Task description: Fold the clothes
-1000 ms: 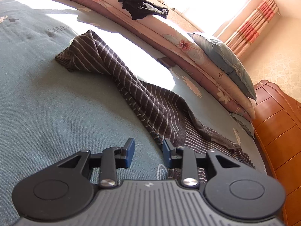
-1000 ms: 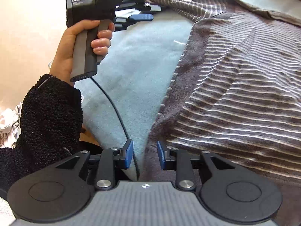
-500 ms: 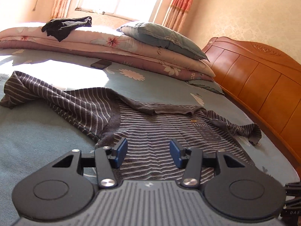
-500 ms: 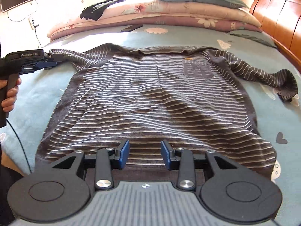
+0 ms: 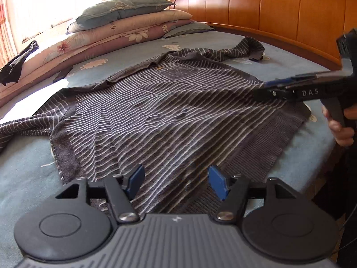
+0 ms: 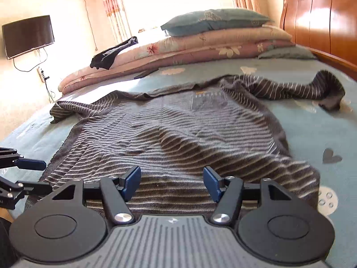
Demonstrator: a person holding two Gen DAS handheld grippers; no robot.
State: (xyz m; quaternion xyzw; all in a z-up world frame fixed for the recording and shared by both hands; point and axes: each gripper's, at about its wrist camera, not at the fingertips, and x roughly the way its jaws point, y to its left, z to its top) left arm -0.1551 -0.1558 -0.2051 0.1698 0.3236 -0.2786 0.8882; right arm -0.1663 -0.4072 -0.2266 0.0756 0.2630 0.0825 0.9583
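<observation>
Hovering over the striped sweater (image 5: 169, 116), both grippers spread, lately widening (wall screen (image 6: 28, 36) only right-side).

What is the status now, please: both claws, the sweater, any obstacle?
Left claw and right claw open, just widened, nothing between. Striped sweater flat on bed, sleeves out, unfolded. No obstacle on it.

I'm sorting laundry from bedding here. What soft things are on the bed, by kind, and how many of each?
Striped sweater: 1
Black garment: 1
Pillows: 2
Folded quilts: 1 stack, number unclear
Total: 5
</observation>
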